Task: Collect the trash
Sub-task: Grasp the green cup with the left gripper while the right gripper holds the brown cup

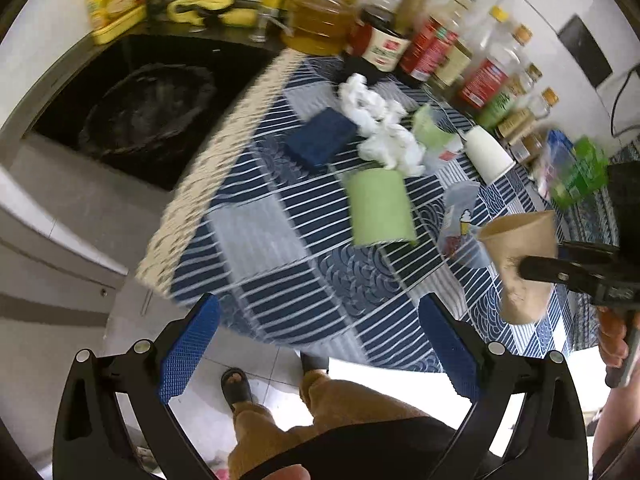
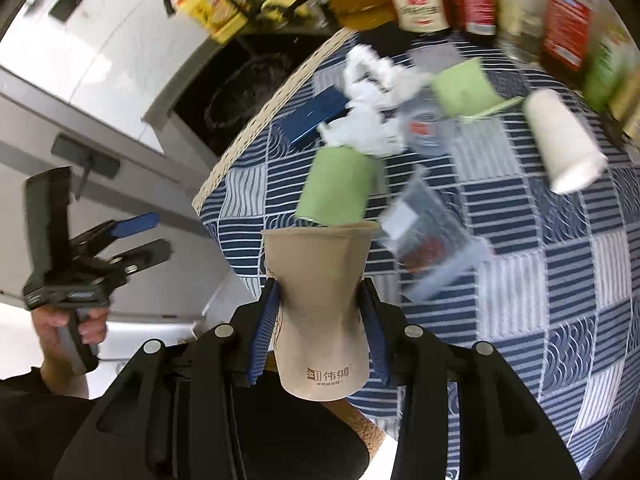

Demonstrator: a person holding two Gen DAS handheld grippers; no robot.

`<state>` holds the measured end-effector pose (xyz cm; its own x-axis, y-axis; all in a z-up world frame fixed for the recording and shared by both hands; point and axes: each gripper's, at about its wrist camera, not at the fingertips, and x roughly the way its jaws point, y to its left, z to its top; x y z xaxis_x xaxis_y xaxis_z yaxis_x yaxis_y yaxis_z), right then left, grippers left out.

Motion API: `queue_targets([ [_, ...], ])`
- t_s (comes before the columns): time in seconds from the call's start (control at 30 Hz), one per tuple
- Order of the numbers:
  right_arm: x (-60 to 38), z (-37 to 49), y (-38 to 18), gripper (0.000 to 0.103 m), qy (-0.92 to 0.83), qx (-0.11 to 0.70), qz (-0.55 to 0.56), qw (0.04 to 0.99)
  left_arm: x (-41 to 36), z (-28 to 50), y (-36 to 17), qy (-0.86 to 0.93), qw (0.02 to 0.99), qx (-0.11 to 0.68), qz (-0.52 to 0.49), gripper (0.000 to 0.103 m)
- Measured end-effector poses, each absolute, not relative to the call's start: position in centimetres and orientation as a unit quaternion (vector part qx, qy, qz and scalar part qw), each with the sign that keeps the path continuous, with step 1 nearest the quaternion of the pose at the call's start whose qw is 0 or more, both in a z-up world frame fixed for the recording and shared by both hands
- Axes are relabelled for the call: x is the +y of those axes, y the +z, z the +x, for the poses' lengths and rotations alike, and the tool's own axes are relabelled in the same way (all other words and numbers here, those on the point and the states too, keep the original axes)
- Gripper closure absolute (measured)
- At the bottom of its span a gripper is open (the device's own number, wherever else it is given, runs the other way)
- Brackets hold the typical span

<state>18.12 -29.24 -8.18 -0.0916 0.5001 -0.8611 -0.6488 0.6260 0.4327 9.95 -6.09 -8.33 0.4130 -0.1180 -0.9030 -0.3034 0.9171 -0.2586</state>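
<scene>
Right gripper [image 2: 320,336] jaws pinch dented brown paper cup [image 2: 320,280]; tablecloth [image 2: 520,280] apparently woven.

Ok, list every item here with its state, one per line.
Brown cup: squeezed in right gripper, off the table.
Left gripper: open, empty.
Near green cup: on its side.
White cup: on its side.
Tissue: crumpled.
Bin: open, bag-lined.

Four paper cups showed: two green cups [image 2: 338,186], one white cup [image 2: 562,146], one brown cup [image 2: 320,304]. One blue sponge [image 1: 322,138] and one crumpled tissue heap [image 1: 380,124] lay there.
</scene>
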Motion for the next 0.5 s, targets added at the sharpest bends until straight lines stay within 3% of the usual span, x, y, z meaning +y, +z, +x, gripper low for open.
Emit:
queue_targets([
  [0.5,-39.5,23.1,-6.8,0.061,0.426,0.571,-0.005,0.702,-10.3,21.0,-12.0,0.059,0.790,0.587,-0.167,0.009],
])
